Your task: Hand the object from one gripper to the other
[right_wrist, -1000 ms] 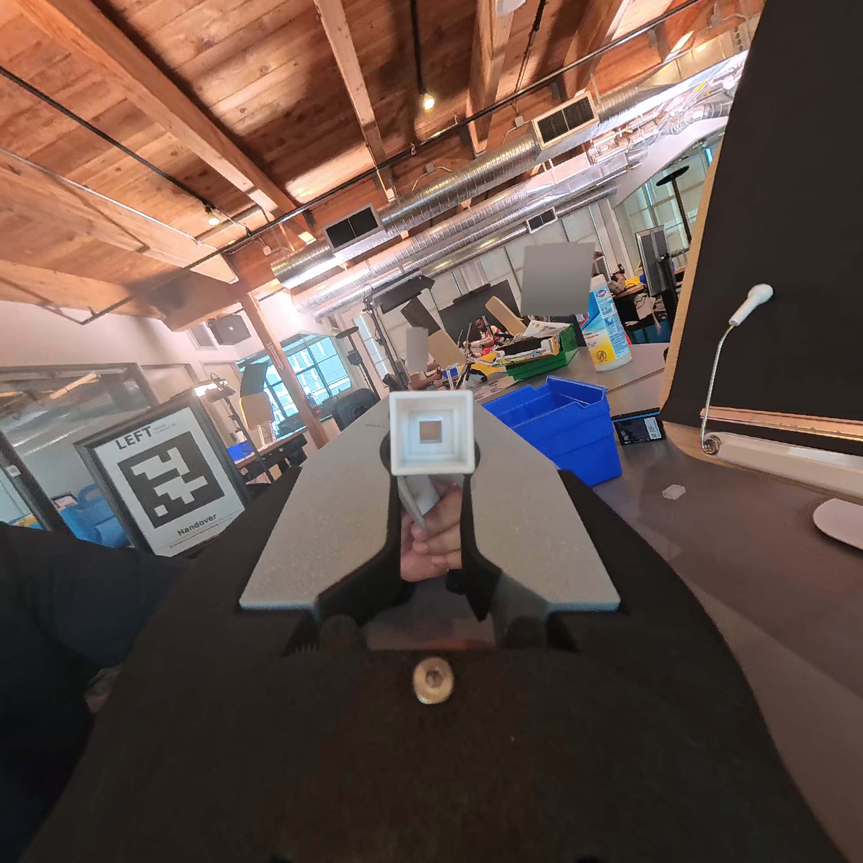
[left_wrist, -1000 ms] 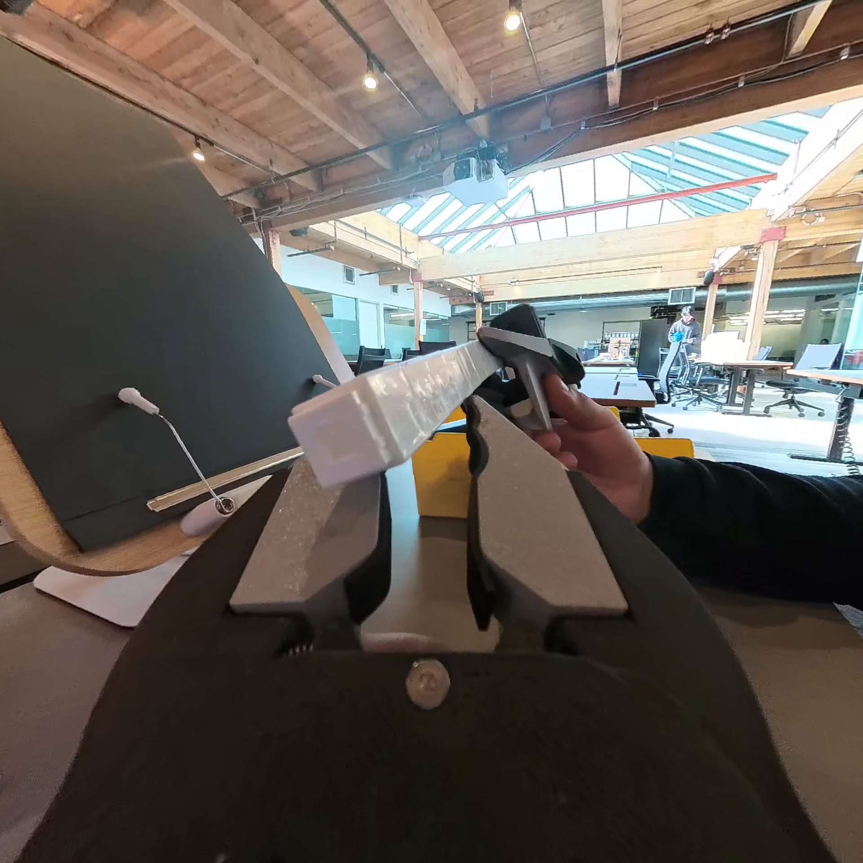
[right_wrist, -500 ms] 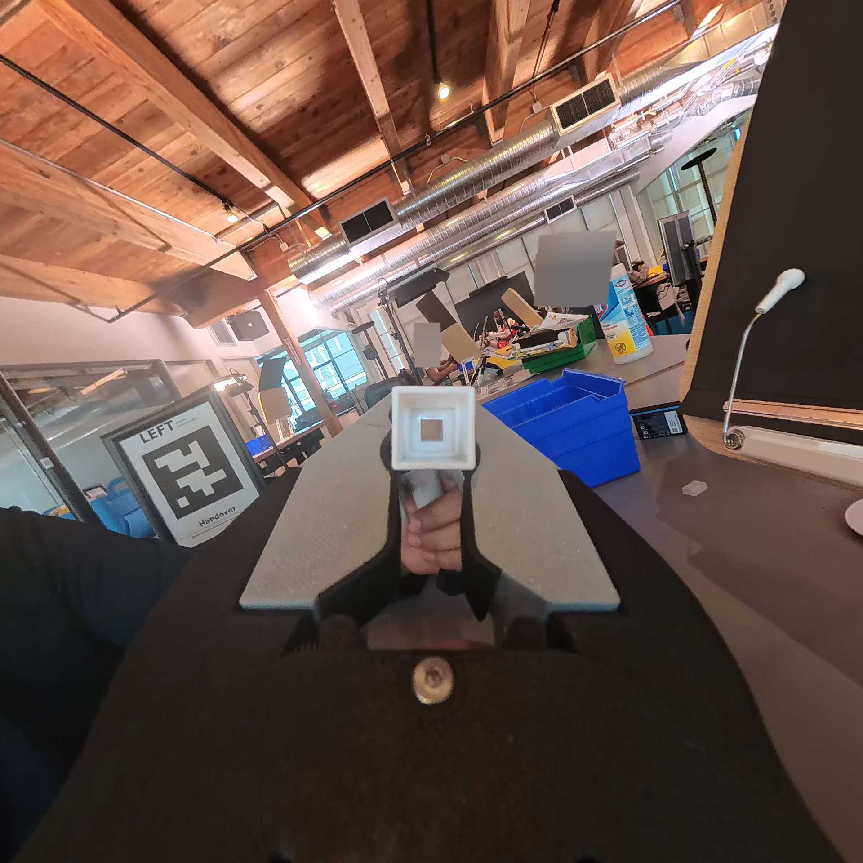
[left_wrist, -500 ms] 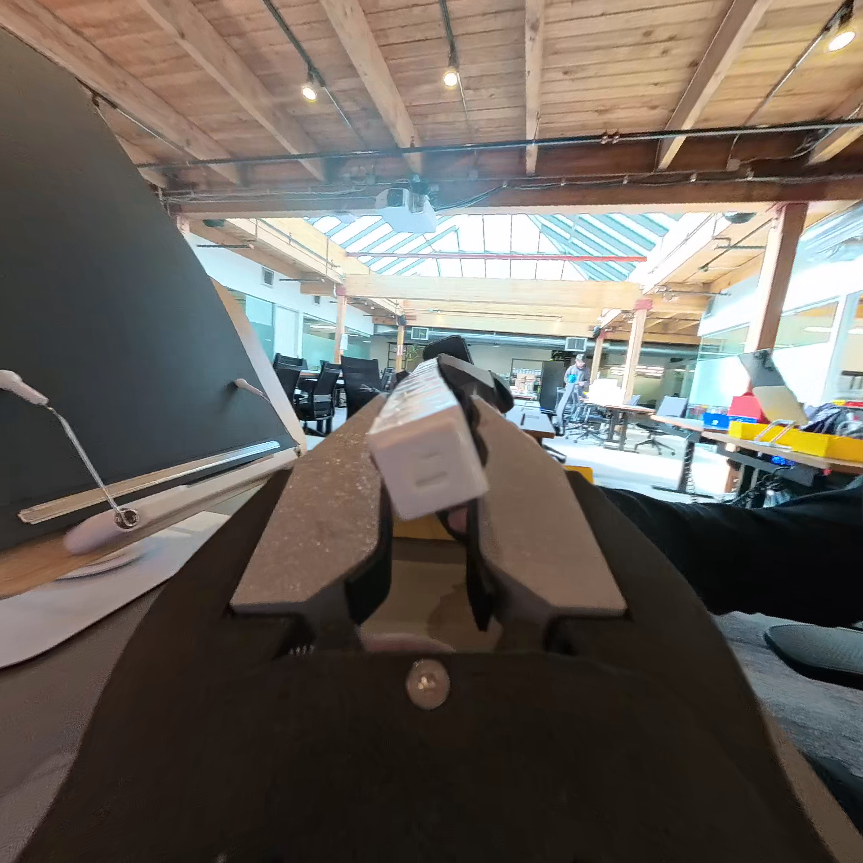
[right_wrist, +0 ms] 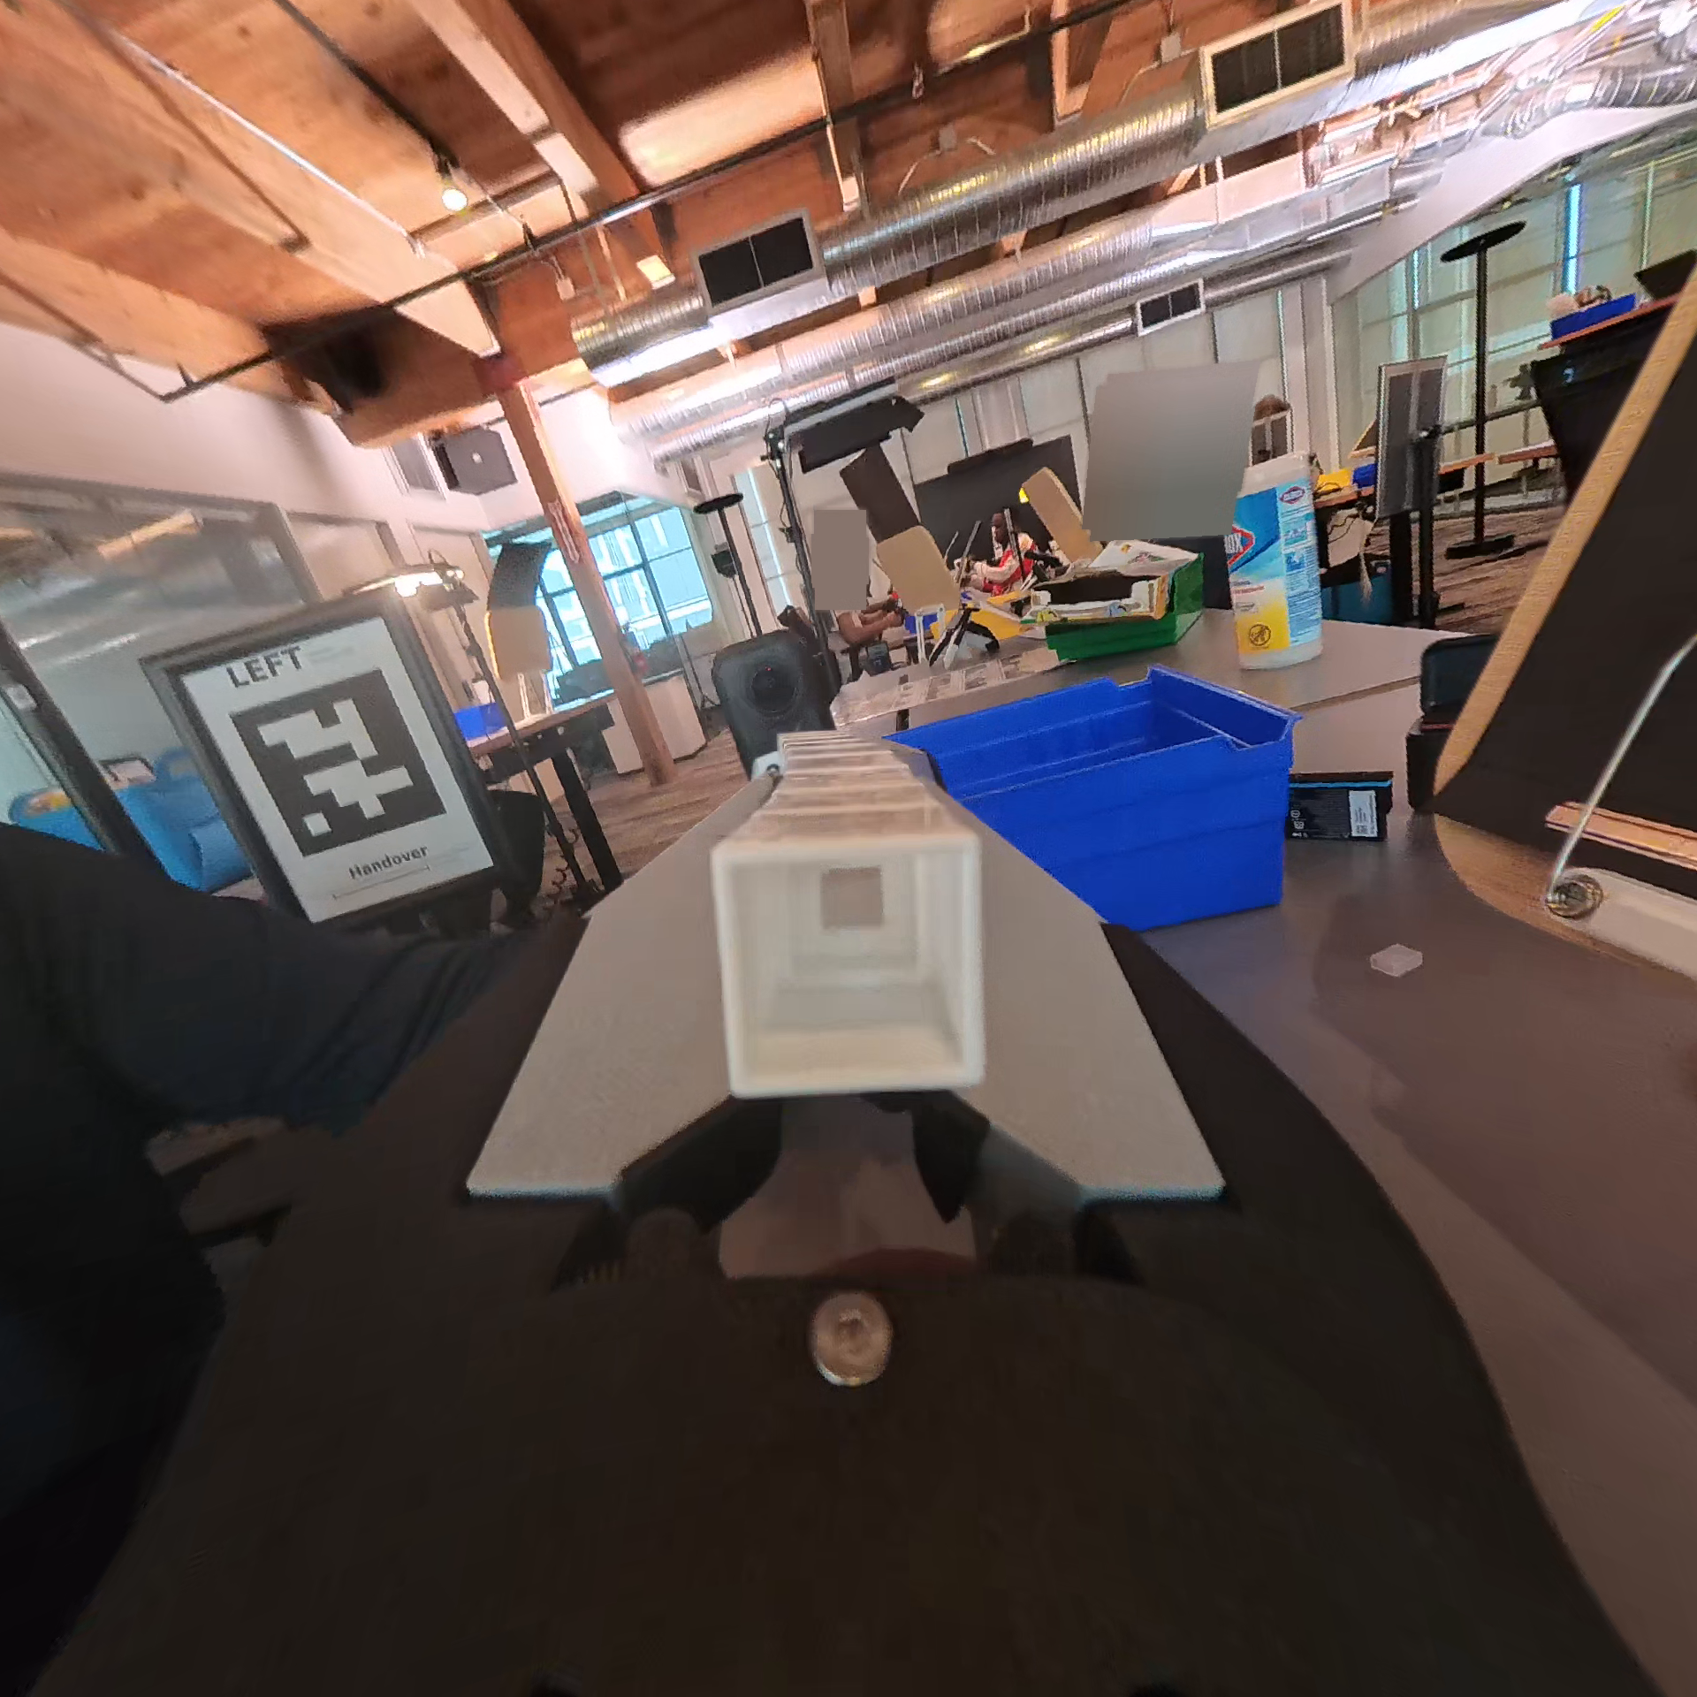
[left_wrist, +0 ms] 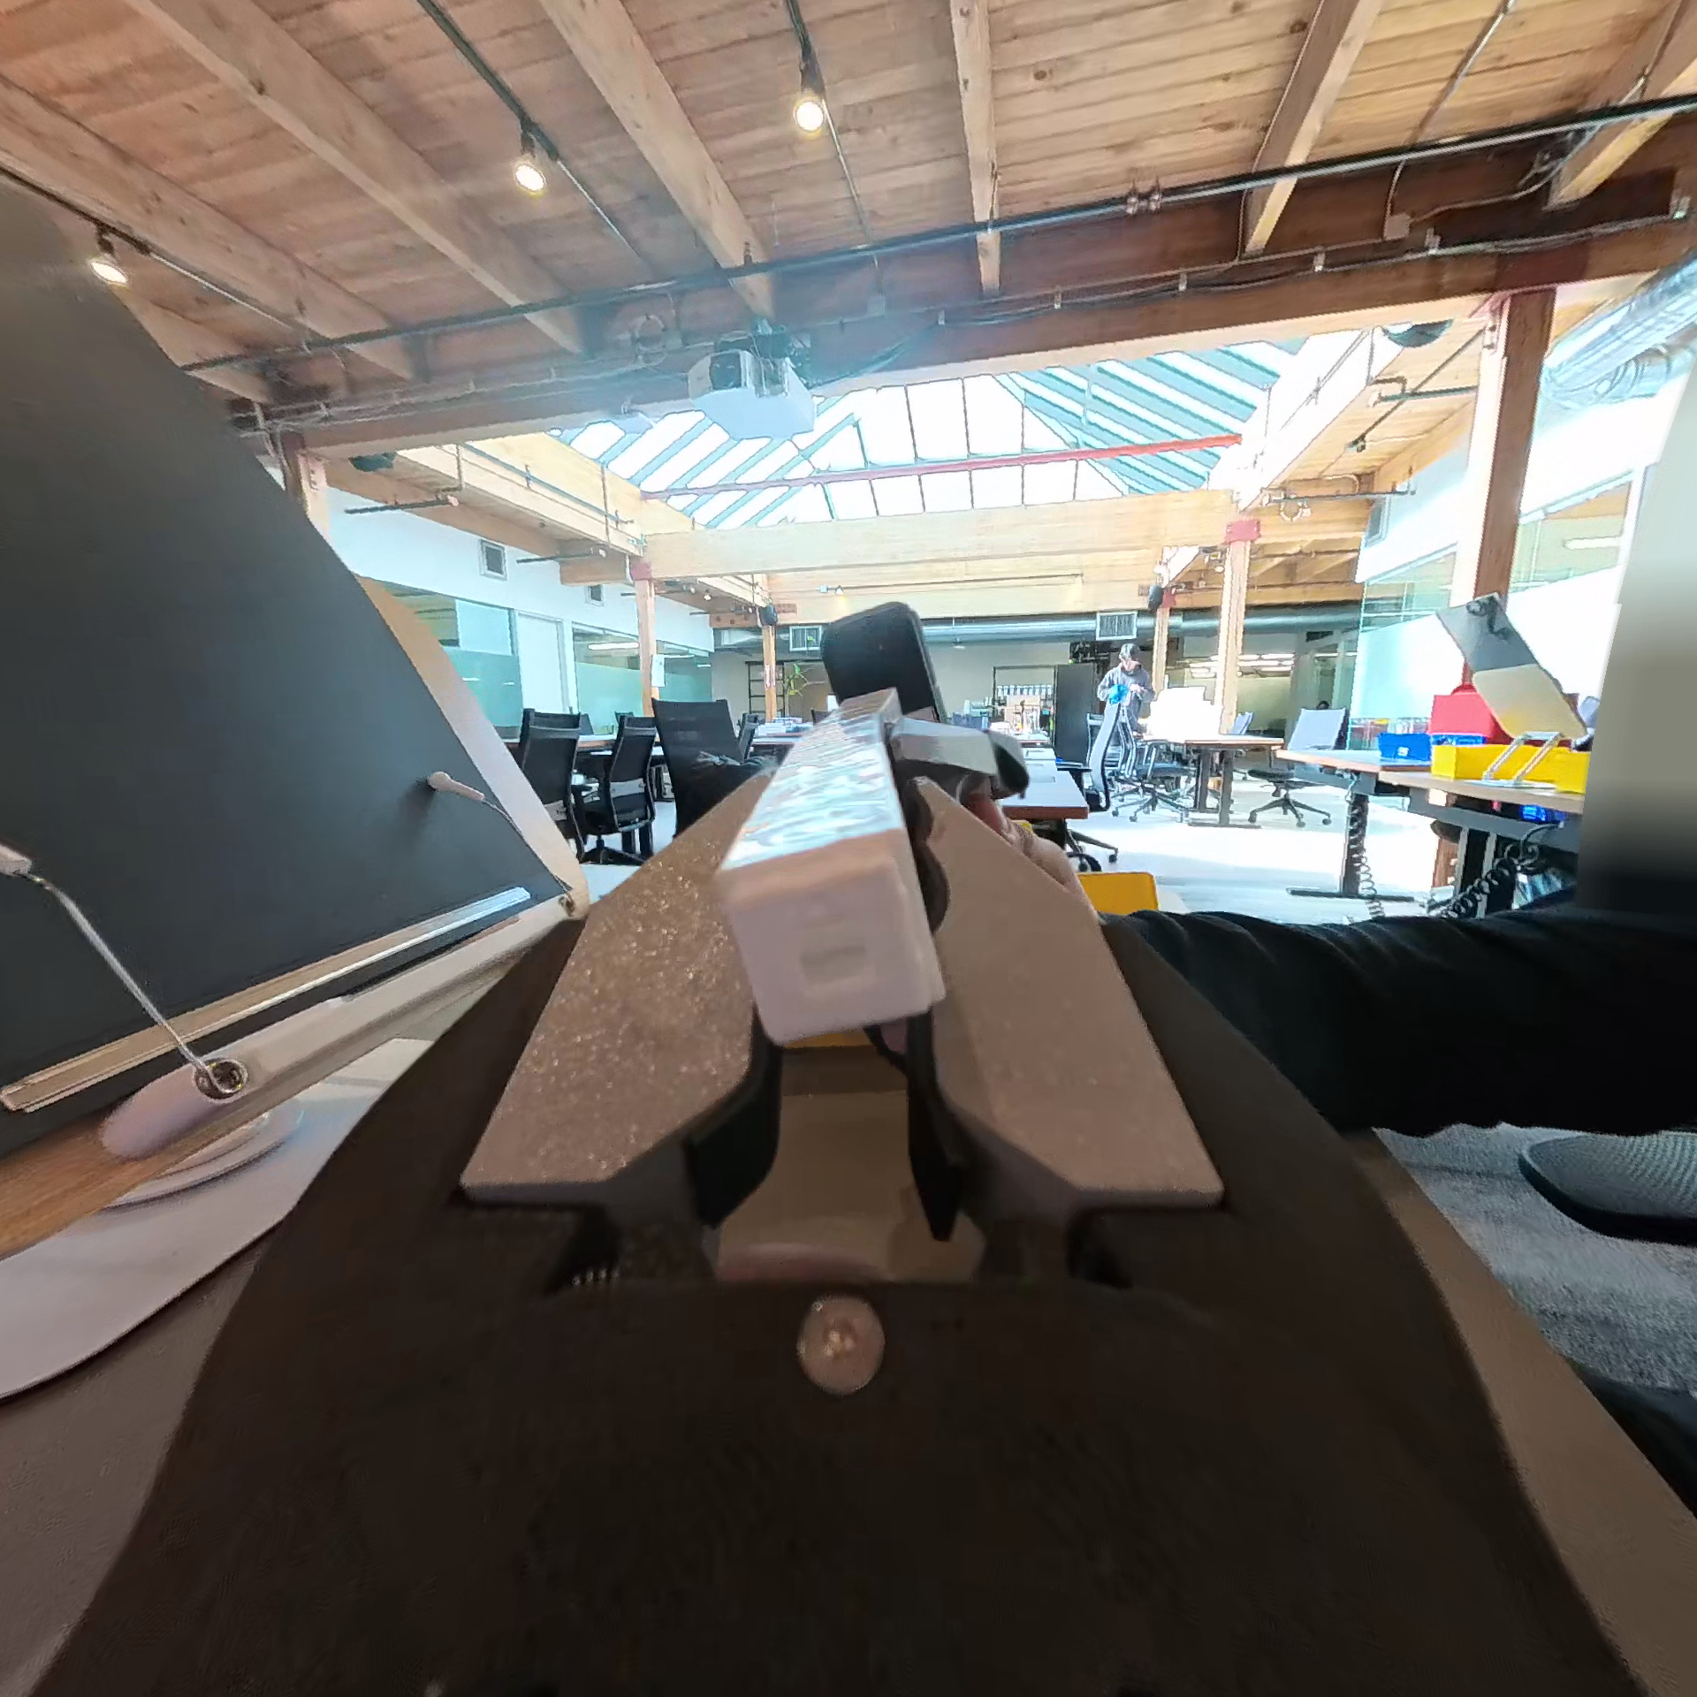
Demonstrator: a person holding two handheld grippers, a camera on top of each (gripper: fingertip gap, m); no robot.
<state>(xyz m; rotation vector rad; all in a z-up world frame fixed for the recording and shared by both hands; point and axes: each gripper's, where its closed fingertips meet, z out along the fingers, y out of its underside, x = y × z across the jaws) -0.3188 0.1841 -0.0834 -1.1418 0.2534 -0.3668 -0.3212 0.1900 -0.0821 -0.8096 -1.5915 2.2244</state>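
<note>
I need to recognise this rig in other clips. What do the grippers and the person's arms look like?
Each gripper, left and right, has two flat, speckled grey fingers with black inner pads, on a wide matte-black body with one silver screw. Both arms wear black long sleeves.

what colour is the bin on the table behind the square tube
Blue. The bin shows best in the right wrist view, just right of the white square tube.

Each gripper (left_wrist: 840,882) — black body, grey fingers (left_wrist: 634,1001), silver screw (left_wrist: 840,1345) — meets a black sleeve (left_wrist: 1396,1010).
</note>
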